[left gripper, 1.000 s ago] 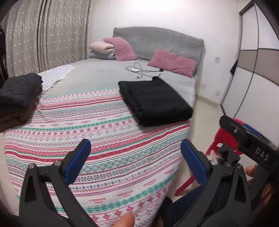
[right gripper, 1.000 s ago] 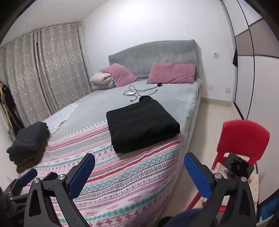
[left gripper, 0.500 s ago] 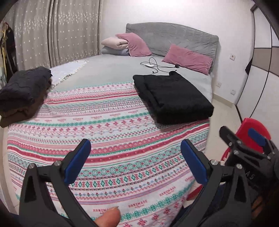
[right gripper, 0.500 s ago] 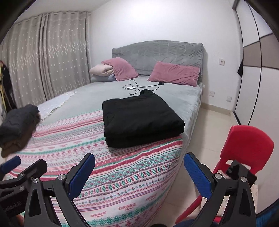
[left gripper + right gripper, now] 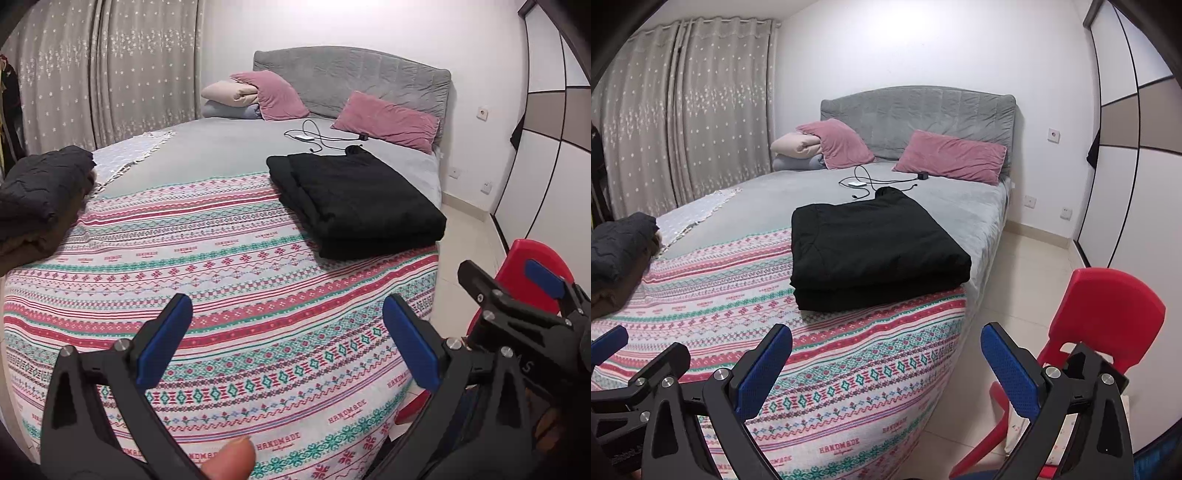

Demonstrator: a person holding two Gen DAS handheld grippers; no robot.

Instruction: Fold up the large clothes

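- The patterned bedspread (image 5: pixel 229 295) reads "HANDMADE" in red along its lower bands.
- The left gripper (image 5: pixel 284 336) and right gripper (image 5: pixel 886 363) hover level above the bed's foot, jaws wide apart, holding nothing.
- The folded black garment (image 5: pixel 875 247) lies on the bed's right side.

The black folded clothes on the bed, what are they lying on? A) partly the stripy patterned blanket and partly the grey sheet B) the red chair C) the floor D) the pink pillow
A: the black folded clothes rest with their near end on the stripy patterned blanket and their far end on the grey sheet, apart from the pink pillow and the red chair.
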